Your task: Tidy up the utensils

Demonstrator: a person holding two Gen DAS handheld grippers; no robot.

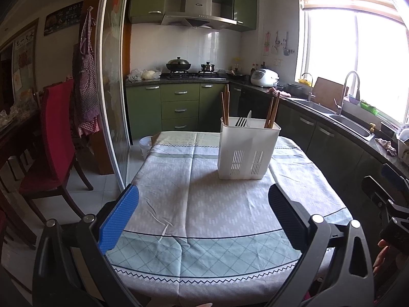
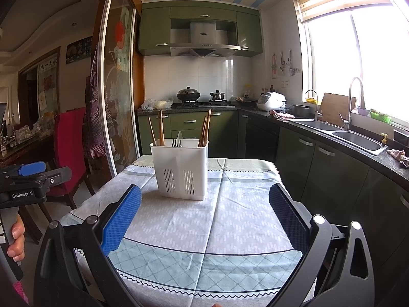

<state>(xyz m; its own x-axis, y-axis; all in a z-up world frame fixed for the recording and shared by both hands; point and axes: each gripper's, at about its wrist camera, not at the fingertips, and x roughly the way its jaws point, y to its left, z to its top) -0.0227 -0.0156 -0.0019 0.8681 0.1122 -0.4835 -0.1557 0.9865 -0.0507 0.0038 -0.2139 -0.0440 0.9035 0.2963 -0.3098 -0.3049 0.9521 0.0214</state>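
A white plastic utensil caddy [image 1: 246,151] stands upright on the table's far half; it also shows in the right wrist view [image 2: 180,171]. Wooden chopsticks [image 1: 225,106] stick up from its left and right compartments, and forks [image 1: 241,122] and a white spoon sit in the middle one. The chopsticks [image 2: 161,129] and forks [image 2: 175,142] show in the right wrist view too. My left gripper [image 1: 203,212] is open and empty above the near part of the table. My right gripper [image 2: 204,212] is open and empty, likewise short of the caddy.
The table wears a grey-and-teal patterned cloth [image 1: 204,204]. A red chair [image 1: 55,138] stands at its left beside a glass sliding door [image 1: 112,89]. A counter with a double sink [image 1: 350,125] runs along the right. A stove with pots [image 1: 179,66] is at the back.
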